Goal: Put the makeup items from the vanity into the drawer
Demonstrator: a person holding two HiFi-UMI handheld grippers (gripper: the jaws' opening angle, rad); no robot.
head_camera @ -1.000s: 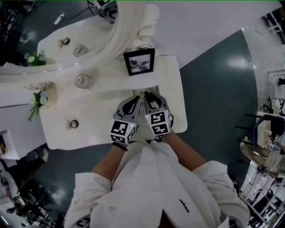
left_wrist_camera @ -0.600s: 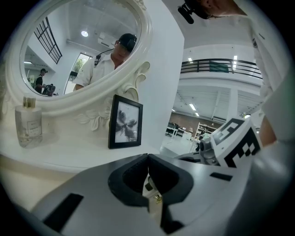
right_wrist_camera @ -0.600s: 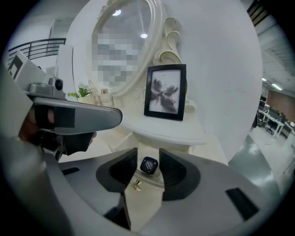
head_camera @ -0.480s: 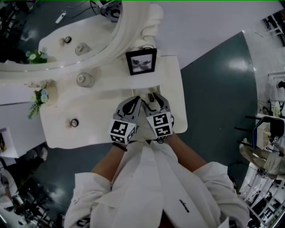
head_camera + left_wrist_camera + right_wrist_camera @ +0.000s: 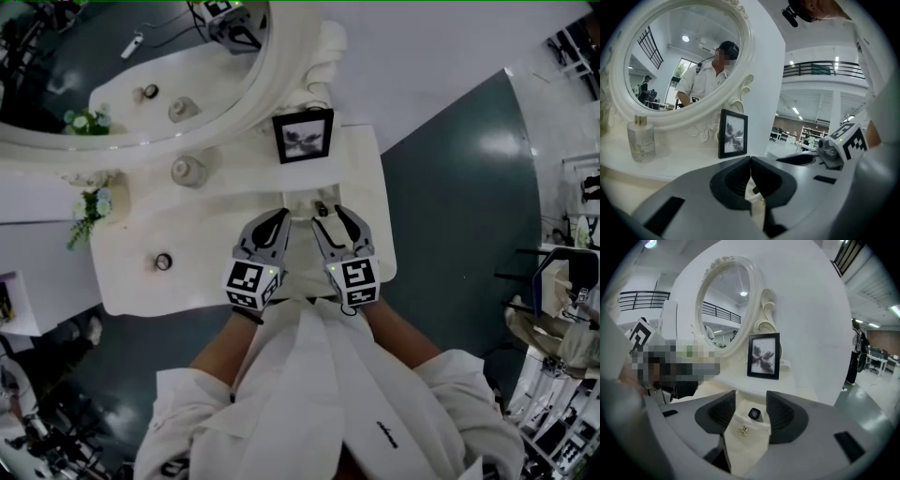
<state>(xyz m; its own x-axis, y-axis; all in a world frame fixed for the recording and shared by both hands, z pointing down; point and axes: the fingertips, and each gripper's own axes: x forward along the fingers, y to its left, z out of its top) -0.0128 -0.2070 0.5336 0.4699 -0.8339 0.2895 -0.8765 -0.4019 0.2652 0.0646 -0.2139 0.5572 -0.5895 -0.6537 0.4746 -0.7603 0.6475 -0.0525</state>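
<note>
1. At the far left of the head view, one flower sprig (image 5: 89, 208) stands at the end of the counter (image 5: 225, 234). It is not makeup, so leave it.
2. Next along, one small round jar (image 5: 163, 262) sits near the counter's front edge. One glass bottle (image 5: 187, 172) stands upright further back, close under the mirror (image 5: 281, 66). I judge these two are what you have left to move.
3. Your left tongs (image 5: 278, 217) are closed tight with nothing in them, just left of the drawer.
4. At centre, the one drawer (image 5: 302, 202) is open, with one photo frame (image 5: 303, 136) standing behind it. One small dark item (image 5: 322, 210) lies inside the drawer, behind its gold knob (image 5: 743, 431).
5. Your right tongs (image 5: 332, 221) have just been opening and stand about half apart, gripping nothing. The dark item lies in the drawer beyond them. This looks like the end of a drop-off.
6. For the next move, swing left toward the jar or the bottle. Open the left tongs before you arrive if you use them. Take the bottle round its body and keep it upright.
</note>
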